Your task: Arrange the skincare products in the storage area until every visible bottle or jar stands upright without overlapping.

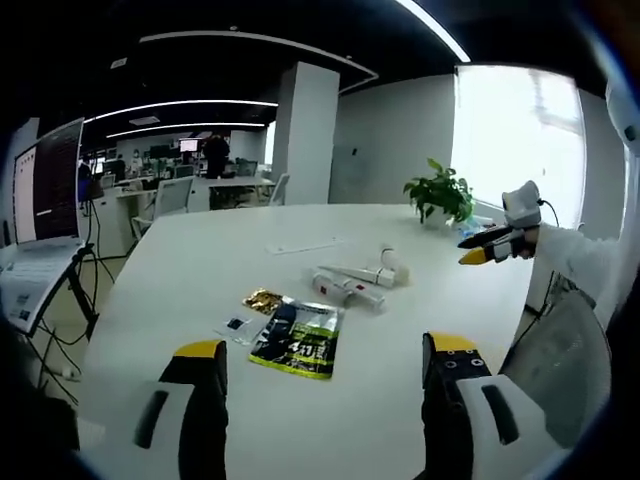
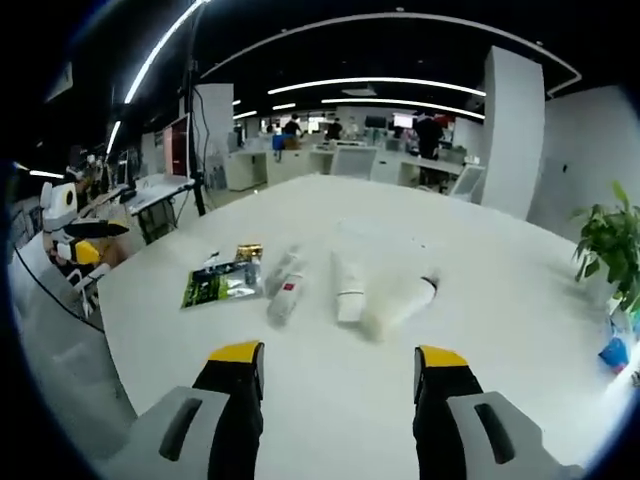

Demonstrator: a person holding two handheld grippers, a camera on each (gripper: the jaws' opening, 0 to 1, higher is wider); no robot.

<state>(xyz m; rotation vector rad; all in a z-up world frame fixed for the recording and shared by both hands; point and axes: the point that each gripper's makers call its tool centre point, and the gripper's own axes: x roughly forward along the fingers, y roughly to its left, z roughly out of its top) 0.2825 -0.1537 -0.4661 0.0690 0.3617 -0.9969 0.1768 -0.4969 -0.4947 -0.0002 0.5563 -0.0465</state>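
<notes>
surface point(image 2: 500, 320): big, white, round | green packet point(image 2: 222, 285): left of middle, flat, soft, crinkly | tubes point(image 2: 350, 285): lying down in the middle, light, squishy, smooth; I think hold near the cap | left hand-held gripper point(image 1: 325, 365): jaws apart, holding nothing | right hand-held gripper point(image 2: 338, 375): same

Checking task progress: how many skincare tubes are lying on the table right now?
3, all lying flat mid-table: a tube with a red label nearest the green sachet, a white tube beside it, and a dark-capped tube farthest out. Another may be hidden.
</notes>
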